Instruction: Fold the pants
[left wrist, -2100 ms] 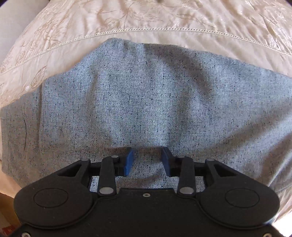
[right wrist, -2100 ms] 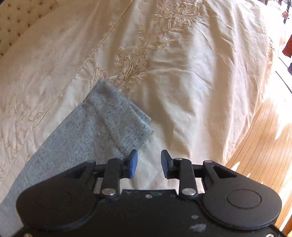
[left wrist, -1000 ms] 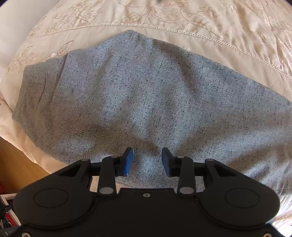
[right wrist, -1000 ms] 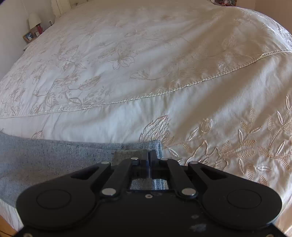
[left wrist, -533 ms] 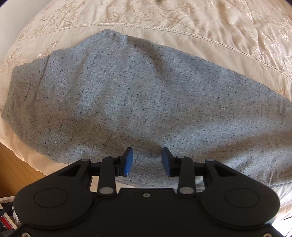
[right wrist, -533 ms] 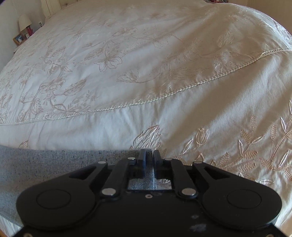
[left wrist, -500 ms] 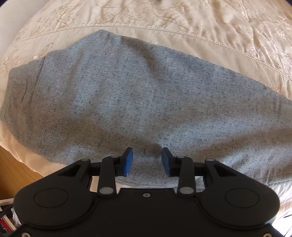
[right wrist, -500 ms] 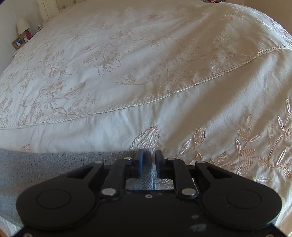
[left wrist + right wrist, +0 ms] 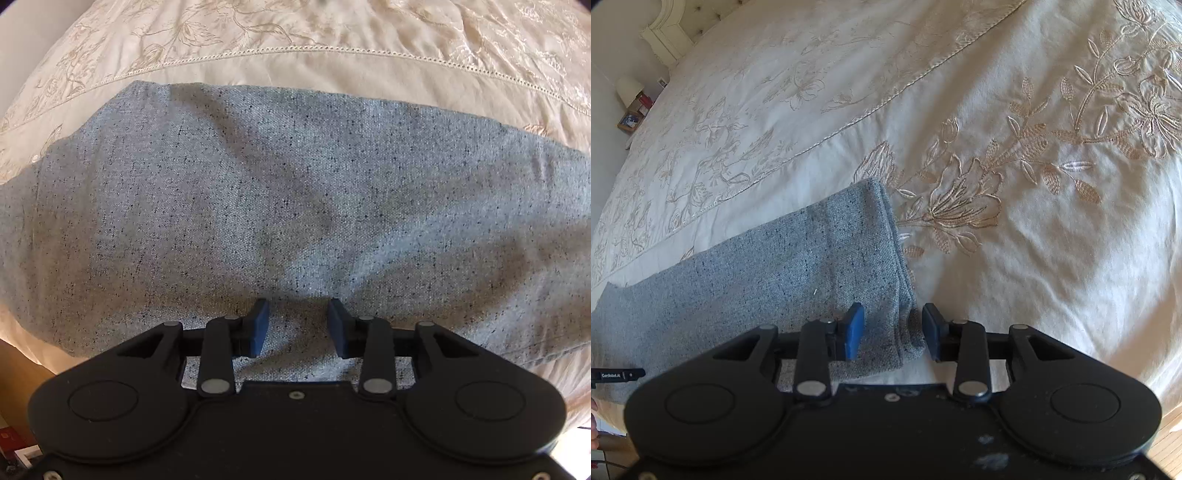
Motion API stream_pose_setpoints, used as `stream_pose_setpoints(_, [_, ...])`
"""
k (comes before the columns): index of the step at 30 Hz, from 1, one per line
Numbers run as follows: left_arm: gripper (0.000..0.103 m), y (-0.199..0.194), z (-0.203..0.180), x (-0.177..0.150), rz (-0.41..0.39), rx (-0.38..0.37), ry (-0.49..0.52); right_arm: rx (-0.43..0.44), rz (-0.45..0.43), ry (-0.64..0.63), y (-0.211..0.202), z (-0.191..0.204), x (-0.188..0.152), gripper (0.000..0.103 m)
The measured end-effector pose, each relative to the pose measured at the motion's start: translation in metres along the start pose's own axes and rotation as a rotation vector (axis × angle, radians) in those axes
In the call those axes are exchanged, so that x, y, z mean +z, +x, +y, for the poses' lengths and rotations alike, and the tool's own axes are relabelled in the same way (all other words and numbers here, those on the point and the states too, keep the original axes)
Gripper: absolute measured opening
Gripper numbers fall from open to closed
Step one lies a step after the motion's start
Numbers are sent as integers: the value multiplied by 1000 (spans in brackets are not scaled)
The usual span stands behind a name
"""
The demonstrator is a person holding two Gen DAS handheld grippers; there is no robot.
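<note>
Grey speckled pants (image 9: 295,206) lie spread flat across a cream embroidered bedspread (image 9: 332,70), reaching nearly from one side to the other. The left gripper (image 9: 298,326) hangs just above the near part of the cloth, its blue pads (image 9: 260,326) parted with nothing pinched between them.

Pants (image 9: 295,206) cut off at left, right edges; near hem hidden behind left hand-held gripper (image 9: 298,328).

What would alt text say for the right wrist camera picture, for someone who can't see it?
Open right tongs with blue fingertips hover over the hem end of grey pants lying flat on a cream embroidered bedspread; the jaws have just been opening and grip nothing. A lamp stands far left.
</note>
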State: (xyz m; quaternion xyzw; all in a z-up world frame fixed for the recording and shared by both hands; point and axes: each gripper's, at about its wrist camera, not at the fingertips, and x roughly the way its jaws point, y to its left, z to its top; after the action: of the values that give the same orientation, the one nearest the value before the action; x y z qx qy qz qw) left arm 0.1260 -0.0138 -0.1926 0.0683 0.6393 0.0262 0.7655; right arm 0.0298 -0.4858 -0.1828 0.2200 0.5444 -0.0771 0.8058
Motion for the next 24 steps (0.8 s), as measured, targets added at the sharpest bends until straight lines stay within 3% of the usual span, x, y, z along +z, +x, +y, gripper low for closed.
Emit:
stream_pose_setpoints(6, [46, -14, 7, 0, -12, -27, -49, 54, 17, 26, 26, -7, 5, 41])
stream_pose_setpoints(13, [46, -26, -25, 7, -27, -78, -4, 159, 32, 154, 34, -26, 4, 44])
stream_pose_setpoints(15, [46, -26, -37, 9, -30, -98, 10, 155, 33, 122, 30, -23, 2, 30])
stream_pose_setpoints(16, [46, -25, -42, 14, -30, -106, 17, 152, 25, 103, 24, -24, 1, 13])
stream_pose_setpoints(24, [46, -13, -87, 52, -76, -122, 89, 142, -65, 27, -19, 10, 11, 11])
